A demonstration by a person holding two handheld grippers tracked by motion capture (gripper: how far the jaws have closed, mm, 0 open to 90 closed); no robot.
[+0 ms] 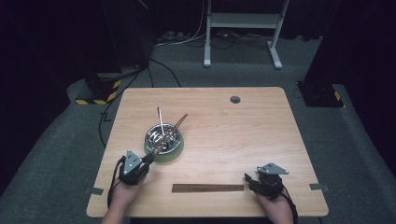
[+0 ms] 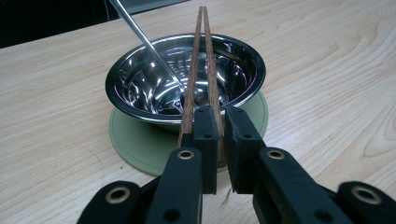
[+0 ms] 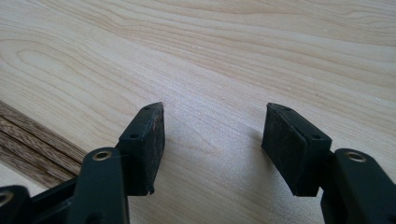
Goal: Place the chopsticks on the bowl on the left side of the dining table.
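A shiny steel bowl (image 1: pixel 156 135) (image 2: pixel 140 79) stands on a round green mat (image 1: pixel 172 155) (image 2: pixel 135 144) on the left half of the wooden table (image 1: pixel 224 135). A pair of brown wooden chopsticks (image 1: pixel 175 129) (image 2: pixel 203 51) lies across the bowl, pointing to the far right. My left gripper (image 1: pixel 148 158) (image 2: pixel 219 123) is shut on their near ends, just in front of the bowl. A thin metal utensil (image 1: pixel 160 119) (image 2: pixel 140 35) leans inside the bowl. My right gripper (image 1: pixel 247 178) (image 3: pixel 212 135) rests open over bare wood at the front right, with nothing between its jaws.
A long dark wooden strip (image 1: pixel 208 188) (image 3: pixel 28 140) lies along the front edge, its right end just left of my right gripper. A round cable hole (image 1: pixel 235 99) sits at the far right of the tabletop. Grey carpet, cables and a white desk frame (image 1: pixel 243 21) lie beyond.
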